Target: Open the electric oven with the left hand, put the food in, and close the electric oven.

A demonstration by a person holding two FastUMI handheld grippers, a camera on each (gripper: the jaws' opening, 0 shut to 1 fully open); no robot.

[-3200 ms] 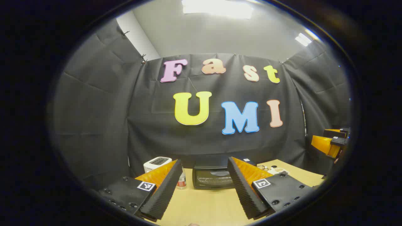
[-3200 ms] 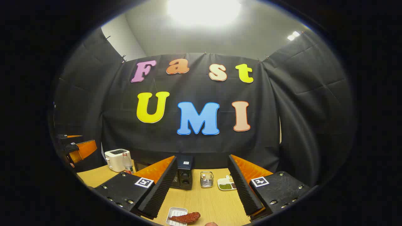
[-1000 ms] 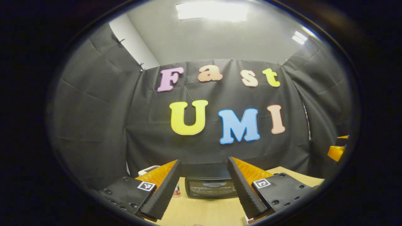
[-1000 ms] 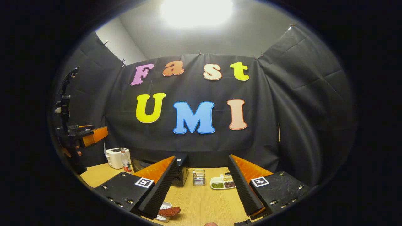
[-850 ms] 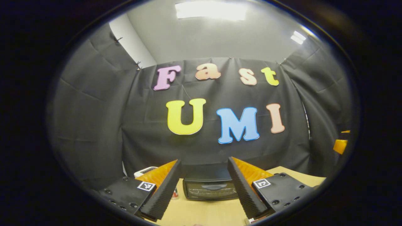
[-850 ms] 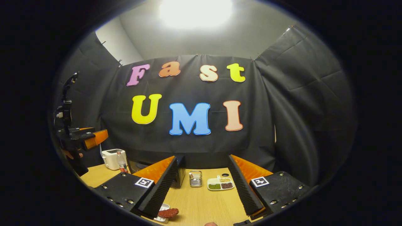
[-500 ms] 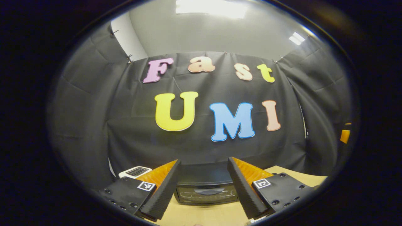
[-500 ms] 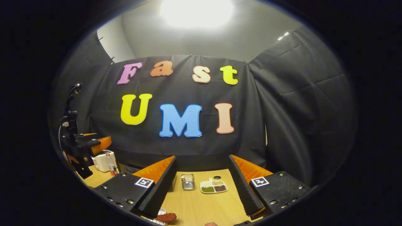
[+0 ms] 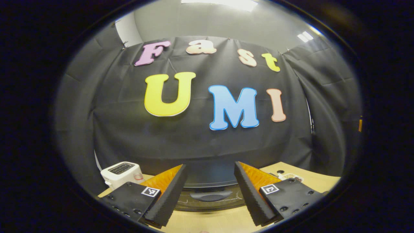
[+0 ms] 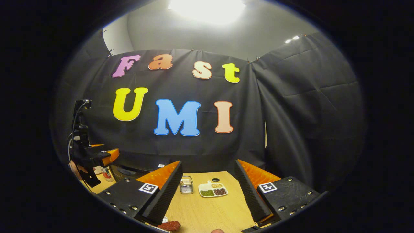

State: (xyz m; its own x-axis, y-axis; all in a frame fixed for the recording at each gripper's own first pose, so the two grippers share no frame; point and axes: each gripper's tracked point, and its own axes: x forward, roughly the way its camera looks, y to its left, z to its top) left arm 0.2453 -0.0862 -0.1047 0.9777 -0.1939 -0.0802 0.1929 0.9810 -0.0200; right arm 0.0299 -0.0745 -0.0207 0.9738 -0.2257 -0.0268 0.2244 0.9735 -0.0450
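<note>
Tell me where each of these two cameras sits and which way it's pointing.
Left gripper view: rides on the open left gripper, low over the table, facing the oven door close ahead; toaster left.
Right gripper view: rides on the open right gripper, facing the far table end with a divided dish and wire holder; red food below.
Shared: the left gripper appears at the right view's left edge.

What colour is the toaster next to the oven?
White, or close to cream. The toaster shows best in the left gripper view, just left of the black oven.
</note>
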